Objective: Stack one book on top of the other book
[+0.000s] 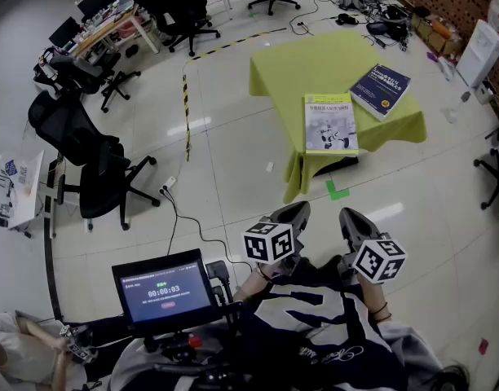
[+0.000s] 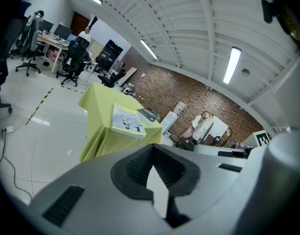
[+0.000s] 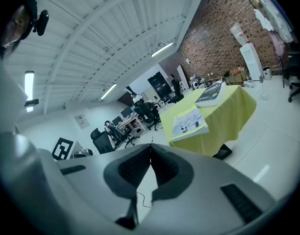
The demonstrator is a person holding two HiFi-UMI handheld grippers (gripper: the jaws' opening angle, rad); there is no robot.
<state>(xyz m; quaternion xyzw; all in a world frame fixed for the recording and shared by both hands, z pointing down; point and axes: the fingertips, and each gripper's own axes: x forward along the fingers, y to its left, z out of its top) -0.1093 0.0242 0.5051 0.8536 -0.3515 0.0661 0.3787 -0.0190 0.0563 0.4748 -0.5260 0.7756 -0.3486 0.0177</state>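
in the head view both books lie apart on the yellow-green table (image 1: 315,68) in the upper right of the frame, the white and yellow book (image 1: 330,123) at its near edge and the dark blue book (image 1: 381,90) just up and right of it. low in the frame, well short of the table, the left gripper (image 1: 294,215) and the right gripper (image 1: 355,221) sit side by side, each with its jaws pressed together on nothing.
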